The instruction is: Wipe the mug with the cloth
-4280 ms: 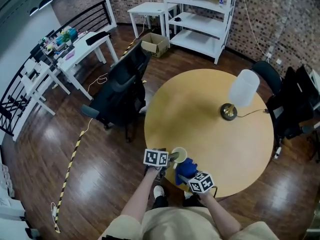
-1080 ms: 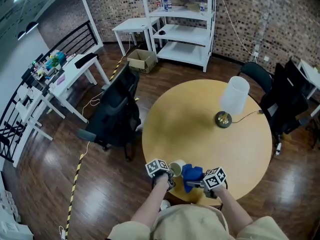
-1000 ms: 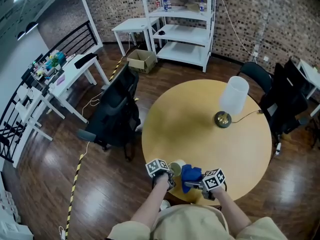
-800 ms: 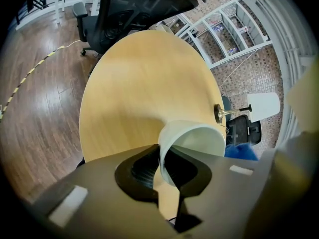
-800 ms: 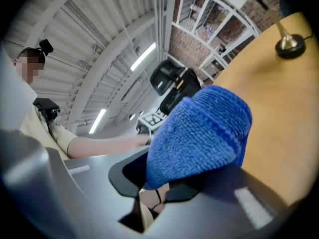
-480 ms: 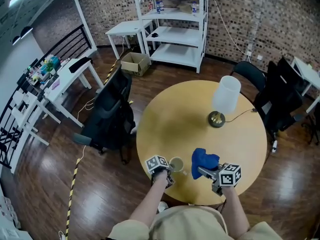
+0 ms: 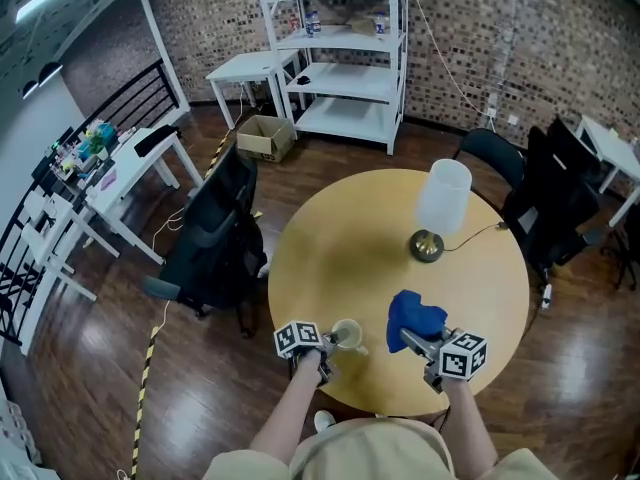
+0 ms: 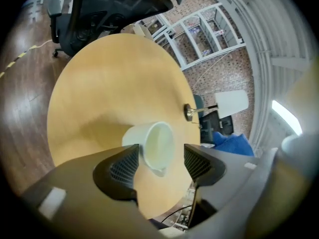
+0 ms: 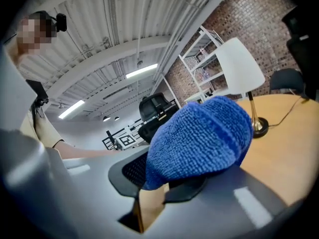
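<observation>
The pale mug (image 7: pixel 347 335) stands upright on the round wooden table (image 7: pixel 400 248) near its front edge. My left gripper (image 7: pixel 325 343) is at the mug's left side. In the left gripper view the mug (image 8: pixel 152 143) sits between the jaws of that gripper (image 8: pixel 159 156), which are opening; the right pad (image 8: pixel 198 163) stands clear of it. Off to the right, my right gripper (image 7: pixel 408 340) is shut on the blue cloth (image 7: pixel 415 313), lifted apart from the mug. That cloth (image 9: pixel 199 138) bulges out over the right gripper's (image 9: pixel 169 176) jaws and hides their tips.
A table lamp (image 7: pixel 440 203) with a white shade stands at the table's far right, its cord running off the edge. A black office chair (image 7: pixel 215 238) is beside the table on the left. White shelving (image 7: pixel 350 58) and small tables stand further back.
The right gripper has carried the cloth away from the mug to the right. The left gripper's jaws have come apart around the mug, which stays on the table.
</observation>
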`<state>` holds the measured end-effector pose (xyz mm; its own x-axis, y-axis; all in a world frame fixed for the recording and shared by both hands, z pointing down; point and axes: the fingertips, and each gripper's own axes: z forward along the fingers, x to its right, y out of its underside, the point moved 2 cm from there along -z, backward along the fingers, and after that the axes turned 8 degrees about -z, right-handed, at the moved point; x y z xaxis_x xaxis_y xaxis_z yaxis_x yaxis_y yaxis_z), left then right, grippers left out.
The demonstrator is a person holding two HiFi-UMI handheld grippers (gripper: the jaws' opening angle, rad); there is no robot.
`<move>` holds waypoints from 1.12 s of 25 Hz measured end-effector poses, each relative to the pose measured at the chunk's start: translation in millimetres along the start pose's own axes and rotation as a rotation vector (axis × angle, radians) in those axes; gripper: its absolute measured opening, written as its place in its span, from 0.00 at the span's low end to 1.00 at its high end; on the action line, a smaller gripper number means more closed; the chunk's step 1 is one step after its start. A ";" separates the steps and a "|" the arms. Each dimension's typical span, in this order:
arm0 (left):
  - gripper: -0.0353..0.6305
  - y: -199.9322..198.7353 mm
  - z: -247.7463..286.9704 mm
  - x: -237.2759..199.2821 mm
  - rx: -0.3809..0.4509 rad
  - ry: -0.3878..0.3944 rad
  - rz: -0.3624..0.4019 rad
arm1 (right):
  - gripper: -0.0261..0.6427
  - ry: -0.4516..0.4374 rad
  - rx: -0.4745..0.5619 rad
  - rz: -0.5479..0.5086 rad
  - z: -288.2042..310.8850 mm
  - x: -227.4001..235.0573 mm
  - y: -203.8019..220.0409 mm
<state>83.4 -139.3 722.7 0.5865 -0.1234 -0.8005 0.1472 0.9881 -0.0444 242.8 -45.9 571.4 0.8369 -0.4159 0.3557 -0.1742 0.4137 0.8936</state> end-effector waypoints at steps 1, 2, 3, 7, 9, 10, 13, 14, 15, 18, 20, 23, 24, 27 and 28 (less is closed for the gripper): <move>0.55 2.1 -4.7 15.5 -0.006 0.074 0.017 | 0.13 0.032 0.017 -0.043 -0.7 1.4 -8.7; 0.71 4.2 -10.1 32.3 -0.011 0.147 0.040 | 0.13 0.071 0.030 -0.093 -1.1 3.1 -17.7; 0.71 5.7 -16.8 48.5 -0.010 0.207 0.072 | 0.13 0.111 0.042 -0.138 -1.1 4.4 -27.1; 0.71 -2.1 -49.6 94.1 0.084 0.252 0.274 | 0.13 0.199 0.112 -0.234 1.8 0.3 -70.3; 0.71 -13.2 -69.5 116.1 0.192 0.220 0.414 | 0.13 0.213 0.145 -0.260 2.3 -6.0 -91.0; 0.71 -19.8 -81.5 129.6 0.264 0.195 0.502 | 0.13 0.225 0.160 -0.275 1.9 -8.7 -100.8; 0.71 -35.8 -120.2 172.9 0.498 0.101 0.785 | 0.14 0.305 0.204 -0.331 -3.2 -10.6 -126.7; 0.71 -38.9 -132.2 185.2 0.567 0.073 0.856 | 0.14 0.335 0.217 -0.348 -5.4 -10.7 -134.0; 0.70 -41.1 -143.7 196.0 0.632 0.051 0.912 | 0.14 0.362 0.229 -0.363 -7.9 -11.5 -140.7; 0.65 -43.1 -176.1 222.2 0.814 -0.028 1.033 | 0.14 0.431 0.236 -0.432 -16.0 -18.6 -157.8; 0.63 -39.2 -191.1 239.0 0.907 -0.096 1.127 | 0.14 0.487 0.208 -0.519 -18.0 -24.6 -166.0; 0.62 -31.2 -197.1 257.7 0.946 -0.111 1.199 | 0.13 0.492 0.219 -0.527 -15.9 -30.7 -172.1; 0.61 -30.2 -196.7 259.6 0.951 -0.100 1.196 | 0.13 0.484 0.225 -0.510 -15.1 -31.7 -171.9; 0.55 -30.7 -194.8 255.5 0.970 -0.078 1.169 | 0.13 0.437 0.227 -0.468 -9.8 -38.1 -167.3; 0.55 -30.1 -193.3 254.0 0.965 -0.069 1.160 | 0.13 0.416 0.226 -0.464 -7.9 -41.6 -165.8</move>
<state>74.0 -182.7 405.1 0.7728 0.6289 -0.0853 0.0252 0.1039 0.9943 241.0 -90.8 406.3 0.9740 -0.1439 -0.1748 0.1860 0.0682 0.9802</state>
